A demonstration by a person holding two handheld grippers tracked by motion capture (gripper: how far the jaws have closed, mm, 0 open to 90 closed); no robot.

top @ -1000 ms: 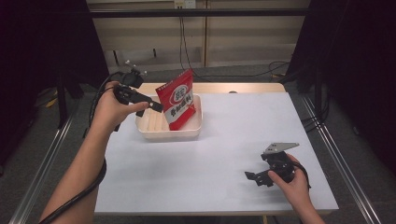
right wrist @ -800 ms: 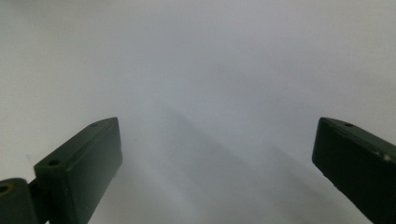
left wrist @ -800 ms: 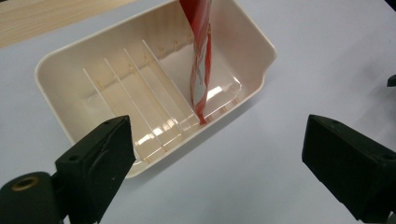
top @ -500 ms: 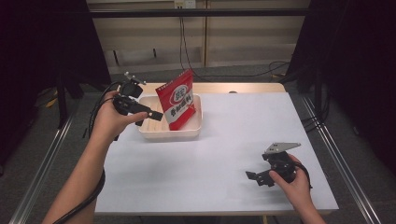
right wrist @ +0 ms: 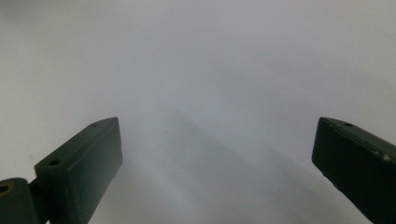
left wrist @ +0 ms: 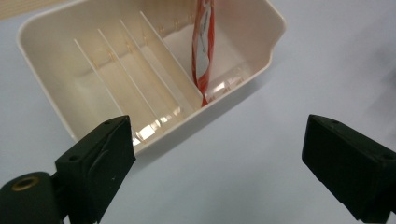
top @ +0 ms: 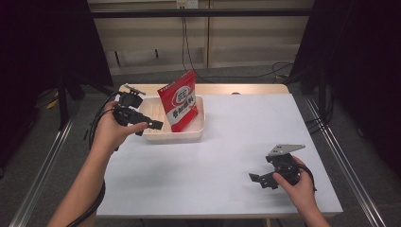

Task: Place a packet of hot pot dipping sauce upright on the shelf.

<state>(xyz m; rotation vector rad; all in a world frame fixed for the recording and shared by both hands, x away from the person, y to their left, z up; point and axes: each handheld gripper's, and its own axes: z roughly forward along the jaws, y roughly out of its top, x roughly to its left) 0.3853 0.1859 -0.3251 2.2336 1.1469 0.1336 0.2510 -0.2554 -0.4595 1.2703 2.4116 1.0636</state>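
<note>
A: What's in the cream bin (top: pixel 174 135)?

B: A red pouch (top: pixel 178 101), upright in its right-end slot, long axis vertical, top leaning left; the other slots are bare.

A: The tongs?

B: Left tongs (top: pixel 153 124) spread at the bin's left, right tongs (top: pixel 255 178) spread, well right of it on the counter (top: pixel 236 132).

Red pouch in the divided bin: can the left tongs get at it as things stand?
Probably yes. The left tongs are open and hover at the bin's near edge. The red pouch stands upright in the end compartment, rising above the rim, with nothing between.
</note>
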